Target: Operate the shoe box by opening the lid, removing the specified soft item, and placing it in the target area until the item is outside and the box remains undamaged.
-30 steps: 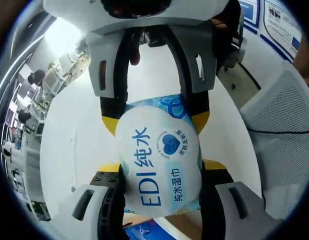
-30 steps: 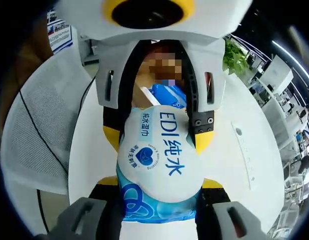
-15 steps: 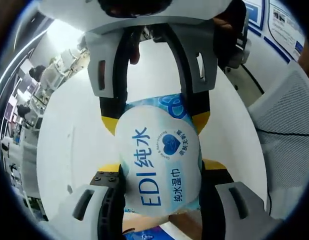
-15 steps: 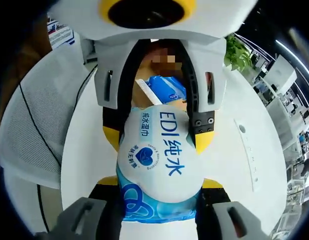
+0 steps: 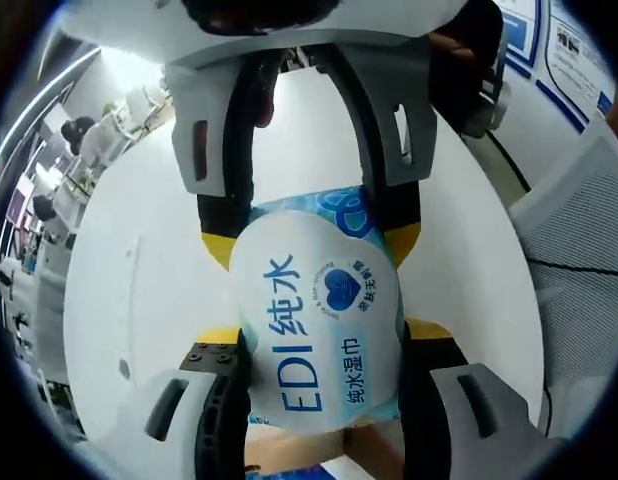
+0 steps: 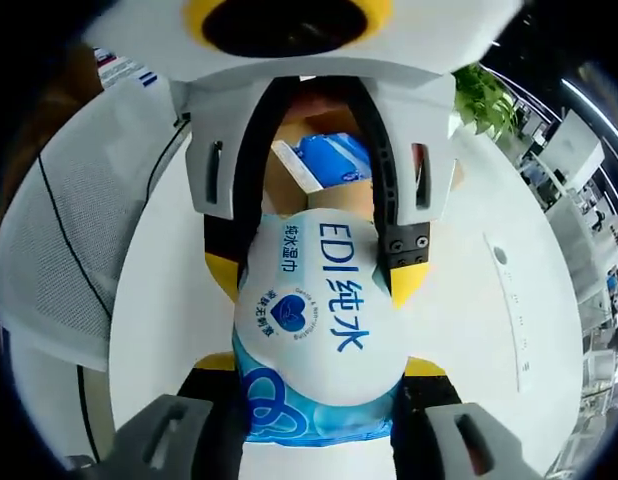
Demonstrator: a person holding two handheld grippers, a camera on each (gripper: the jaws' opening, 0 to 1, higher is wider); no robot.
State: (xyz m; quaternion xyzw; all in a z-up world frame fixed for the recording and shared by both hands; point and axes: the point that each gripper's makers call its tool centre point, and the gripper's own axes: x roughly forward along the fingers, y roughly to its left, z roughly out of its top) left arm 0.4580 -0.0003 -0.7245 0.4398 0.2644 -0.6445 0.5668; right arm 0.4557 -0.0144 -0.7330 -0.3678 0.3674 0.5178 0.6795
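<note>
Left tool (image 5: pixel 319 335): white shell, black jaws, yellow tips, screws. Right tool (image 6: pixel 314 365): same.

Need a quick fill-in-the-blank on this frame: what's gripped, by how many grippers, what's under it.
1. The wet wipes pack is clamped from opposite ends by ____ grippers.
2. The large Latin letters printed on the pack read ____.
3. Below the pack lies a round table coloured ____.
4. Beside the table stands a mesh-backed ____, coloured white.

Missing words: two; EDI; white; chair
</note>
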